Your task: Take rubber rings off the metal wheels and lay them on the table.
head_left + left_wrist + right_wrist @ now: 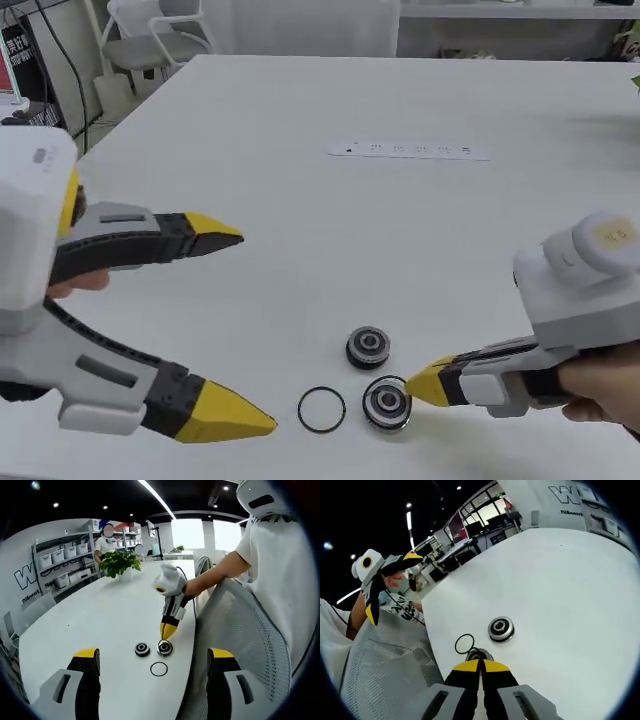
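Ring [299,409], thin, black, round, lying flat

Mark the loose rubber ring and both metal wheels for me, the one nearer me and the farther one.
loose rubber ring [300,409]: head view, left arc of the thin black band.
far wheel [368,346]: head view, centre hub.
near wheel [387,402]: head view, centre hub.
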